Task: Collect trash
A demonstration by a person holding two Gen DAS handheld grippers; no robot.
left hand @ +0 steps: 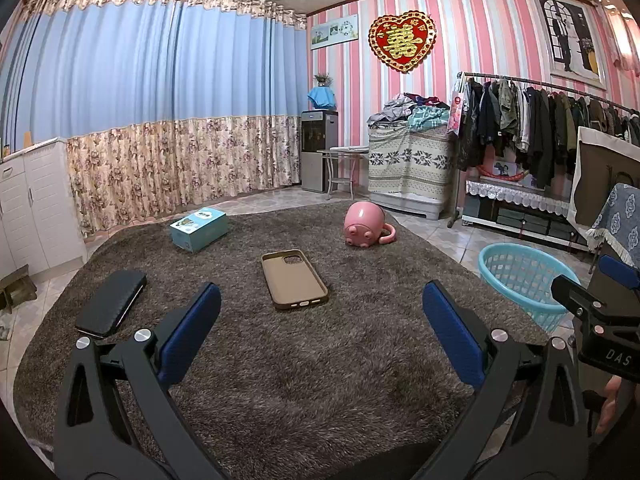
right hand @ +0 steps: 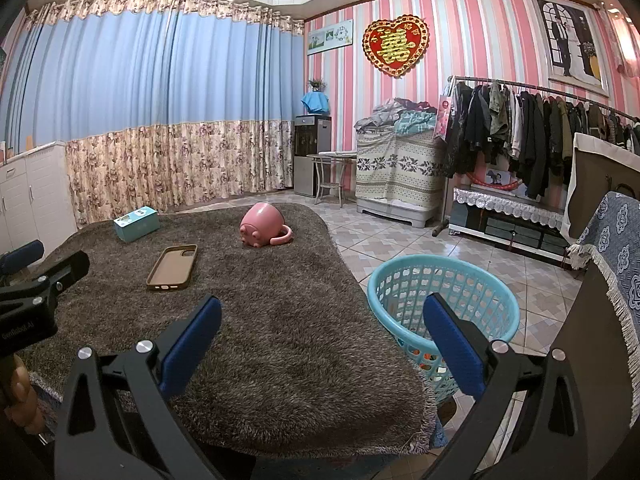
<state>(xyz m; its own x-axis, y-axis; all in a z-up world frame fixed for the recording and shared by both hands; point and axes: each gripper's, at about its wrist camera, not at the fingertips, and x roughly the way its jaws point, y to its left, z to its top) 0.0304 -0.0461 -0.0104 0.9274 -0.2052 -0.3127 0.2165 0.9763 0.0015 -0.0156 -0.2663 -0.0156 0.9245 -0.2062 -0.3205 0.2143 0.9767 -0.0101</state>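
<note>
Both tools are hovering over the near edge of the rug-covered desk. The left hand-held gripper is standing wide apart, with nothing between its blue pads and nothing touching them. The right hand-held gripper is likewise spread wide and carrying nothing; its right finger is showing in front of the basket.

That turquoise basket is standing on the tiled floor just beside the desk's right edge. Something orange is showing through its lower lattice, too small to identify.

Going outward from the basket, further left on the desk: a brown phone case is lying open side up, a black wallet-like case is lying at the left edge, a pink pig mug is lying tipped over further back, and a teal box is sitting farthest.

Judging by this, the hands are between pickups: either sorting is still going on, or what is remaining on the desk is not counting as trash. Any further pickup would be calling for closing on a low, flat item.
</note>
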